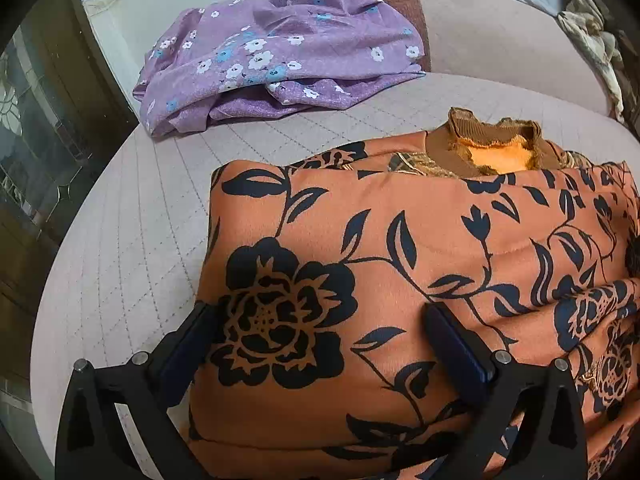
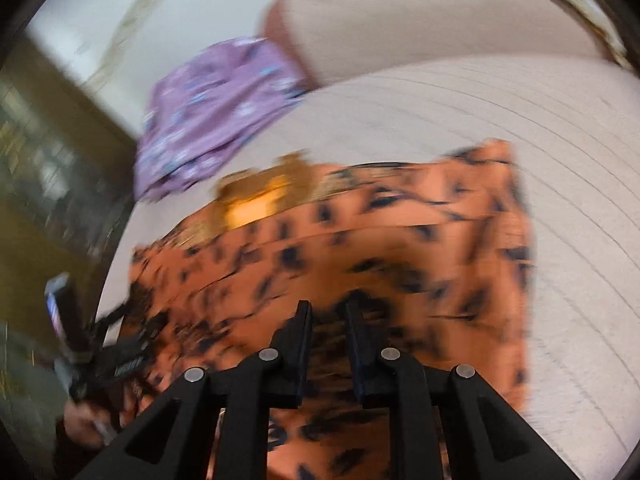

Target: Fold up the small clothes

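Note:
An orange top with a black flower print [image 1: 400, 264] lies folded on a pale quilted sofa seat [image 1: 132, 240], its brown ribbed collar [image 1: 492, 148] at the far side. My left gripper [image 1: 320, 316] is open, its fingers spread wide over the top's left part, resting on or just above the cloth. The right wrist view is blurred by motion. There the same top [image 2: 360, 240] fills the middle. My right gripper [image 2: 330, 312] hovers over its near edge with a narrow gap between the fingers; whether cloth is pinched I cannot tell. The left gripper's body [image 2: 120, 360] shows at the left.
A crumpled purple garment with white and blue flowers [image 1: 276, 56] lies at the seat's far left, also visible in the right wrist view [image 2: 216, 112]. The sofa backrest [image 1: 500, 36] rises behind. A dark cabinet [image 1: 40, 140] stands left of the seat's edge.

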`<state>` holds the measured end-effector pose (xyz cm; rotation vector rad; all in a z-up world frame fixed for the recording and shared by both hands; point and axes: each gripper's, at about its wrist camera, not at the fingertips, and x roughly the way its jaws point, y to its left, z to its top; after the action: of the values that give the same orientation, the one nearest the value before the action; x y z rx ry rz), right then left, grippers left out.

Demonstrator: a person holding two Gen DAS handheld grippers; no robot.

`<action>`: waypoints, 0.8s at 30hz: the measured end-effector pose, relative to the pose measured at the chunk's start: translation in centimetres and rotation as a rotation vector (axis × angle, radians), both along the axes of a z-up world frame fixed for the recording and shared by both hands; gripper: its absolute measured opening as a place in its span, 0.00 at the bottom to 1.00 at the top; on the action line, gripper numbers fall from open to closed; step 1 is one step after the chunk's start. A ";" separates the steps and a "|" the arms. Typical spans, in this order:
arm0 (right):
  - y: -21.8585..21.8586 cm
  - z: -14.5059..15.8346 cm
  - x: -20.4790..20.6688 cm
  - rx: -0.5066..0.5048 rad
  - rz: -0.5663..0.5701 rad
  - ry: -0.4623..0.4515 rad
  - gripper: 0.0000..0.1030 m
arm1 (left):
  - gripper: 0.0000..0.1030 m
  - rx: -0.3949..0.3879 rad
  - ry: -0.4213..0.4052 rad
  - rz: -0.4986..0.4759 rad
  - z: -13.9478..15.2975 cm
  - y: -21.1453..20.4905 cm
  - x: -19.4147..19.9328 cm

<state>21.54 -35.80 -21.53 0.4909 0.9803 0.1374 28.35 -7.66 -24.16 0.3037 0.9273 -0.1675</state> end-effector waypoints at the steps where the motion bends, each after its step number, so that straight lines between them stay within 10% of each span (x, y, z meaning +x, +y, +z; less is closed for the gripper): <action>1: 1.4 -0.2 0.3 0.000 0.050 -0.006 0.19 | 1.00 0.006 0.001 -0.001 0.0 -0.1 0.0; 6: 5.4 -1.4 -1.1 -0.133 0.248 0.034 0.19 | 1.00 0.029 -0.032 -0.003 1.1 0.0 -0.7; 14: 4.5 -0.1 -1.1 0.085 0.259 -0.001 0.19 | 1.00 0.020 0.002 -0.076 0.5 -2.5 -1.8; 24: 3.1 0.3 -0.4 0.057 0.179 0.012 0.20 | 1.00 0.010 -0.033 -0.041 1.2 -2.0 -1.4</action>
<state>21.09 -32.74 -21.19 0.4561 1.0334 0.3240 26.99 -9.61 -22.97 0.3343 0.8901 -0.1946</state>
